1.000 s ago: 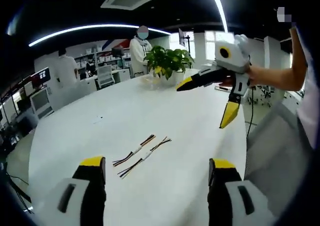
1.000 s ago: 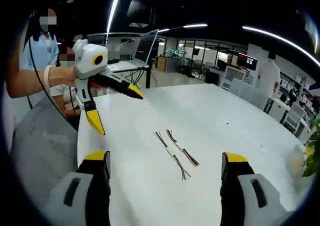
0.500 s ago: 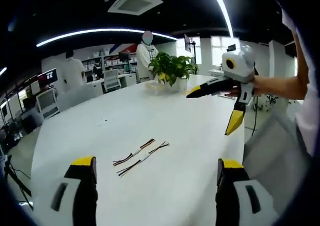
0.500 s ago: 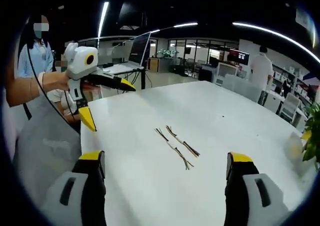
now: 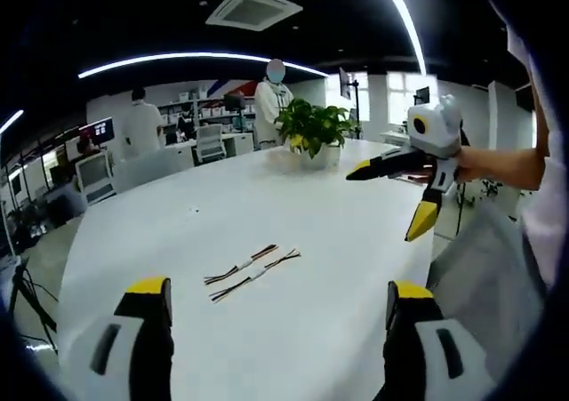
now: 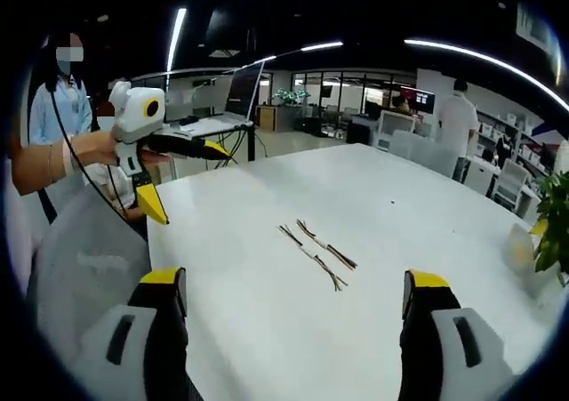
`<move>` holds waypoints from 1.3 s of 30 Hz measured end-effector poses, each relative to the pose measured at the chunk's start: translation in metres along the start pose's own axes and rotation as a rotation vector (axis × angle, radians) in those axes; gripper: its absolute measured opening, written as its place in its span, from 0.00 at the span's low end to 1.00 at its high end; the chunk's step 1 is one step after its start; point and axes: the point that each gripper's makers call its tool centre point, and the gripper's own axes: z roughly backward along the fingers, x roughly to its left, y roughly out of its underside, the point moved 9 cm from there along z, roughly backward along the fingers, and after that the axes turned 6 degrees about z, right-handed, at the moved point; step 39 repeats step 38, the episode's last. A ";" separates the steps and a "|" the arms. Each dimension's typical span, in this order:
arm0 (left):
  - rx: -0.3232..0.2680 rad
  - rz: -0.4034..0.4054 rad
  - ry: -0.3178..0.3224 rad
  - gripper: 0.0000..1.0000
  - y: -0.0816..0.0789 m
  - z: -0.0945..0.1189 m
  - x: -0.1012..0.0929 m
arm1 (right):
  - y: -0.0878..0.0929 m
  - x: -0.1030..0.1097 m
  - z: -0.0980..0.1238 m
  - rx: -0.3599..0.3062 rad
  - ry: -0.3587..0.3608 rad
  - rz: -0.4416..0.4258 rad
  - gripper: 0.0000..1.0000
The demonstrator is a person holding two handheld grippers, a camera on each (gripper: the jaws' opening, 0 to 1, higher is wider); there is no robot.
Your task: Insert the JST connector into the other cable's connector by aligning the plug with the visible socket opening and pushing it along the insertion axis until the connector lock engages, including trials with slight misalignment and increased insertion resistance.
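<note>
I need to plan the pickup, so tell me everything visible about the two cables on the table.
The two cables are thin bundles of dark and reddish wires, each with a small pale connector near mid-length. They lie flat on the white table, side by side and roughly parallel, close together; whether they touch is unclear. Neither gripper touches them, and the connectors look unmated.

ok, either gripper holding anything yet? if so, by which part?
Nothing held. Left gripper and right gripper both have jaws wide open and empty. The two cables lie untouched on the white table.
</note>
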 end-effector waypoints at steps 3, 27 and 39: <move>-0.005 0.013 -0.012 0.99 0.003 0.003 -0.001 | 0.001 0.002 0.002 0.003 0.008 -0.008 1.00; 0.003 0.062 -0.044 0.97 0.010 0.007 -0.003 | 0.006 0.004 0.007 -0.024 0.065 -0.076 1.00; 0.004 0.071 -0.051 0.99 0.008 0.004 -0.001 | 0.002 -0.001 0.004 -0.022 0.058 -0.068 1.00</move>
